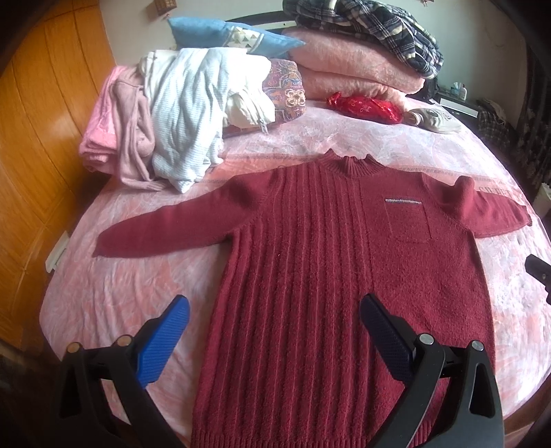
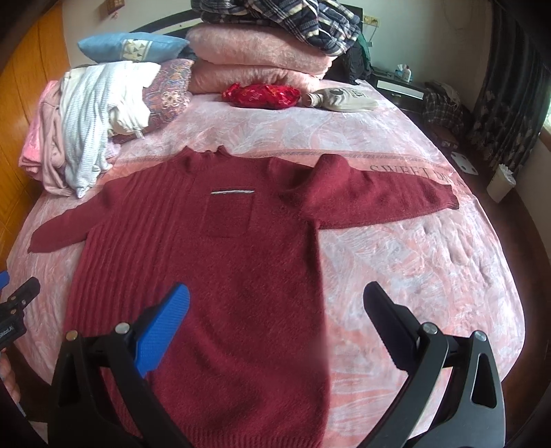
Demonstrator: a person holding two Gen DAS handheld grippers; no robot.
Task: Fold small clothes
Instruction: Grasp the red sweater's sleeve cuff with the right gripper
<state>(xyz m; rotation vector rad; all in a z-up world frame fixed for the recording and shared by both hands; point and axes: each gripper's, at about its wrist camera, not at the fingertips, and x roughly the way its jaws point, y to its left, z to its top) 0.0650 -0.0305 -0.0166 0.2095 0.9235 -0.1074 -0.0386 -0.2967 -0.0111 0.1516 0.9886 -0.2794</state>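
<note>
A dark red sweater (image 1: 310,248) was seen spread flat, front up, on a bed (image 1: 137,275) covered with a pink patterned sheet. Its collar pointed toward the head of the bed and its ribbed hem lay nearest the cameras. Both sleeves were stretched out sideways; the one on the right was bunched up at the shoulder (image 2: 330,172). A chest pocket (image 2: 229,217) with a pale trim along its top was visible on the plain half of the front, while the other half was ribbed lengthwise.

The left hand-held gripper (image 1: 275,324) was held above the lower part of the sweater, its fingers spread wide and nothing between them. The right hand-held gripper (image 2: 275,310) was likewise held wide and empty, over the sweater's right edge and the sheet beside it.

Behind the sweater, a heap of pale clothes (image 1: 165,117) was piled at the left side of the bed. Folded pink blankets (image 1: 351,65) with a plaid garment (image 1: 372,24) on top were stacked at the head, beside a blue pillow (image 1: 227,34). A shiny red bundle (image 1: 365,107) and a cream cap (image 1: 434,119) lay in front of the blankets.
</note>
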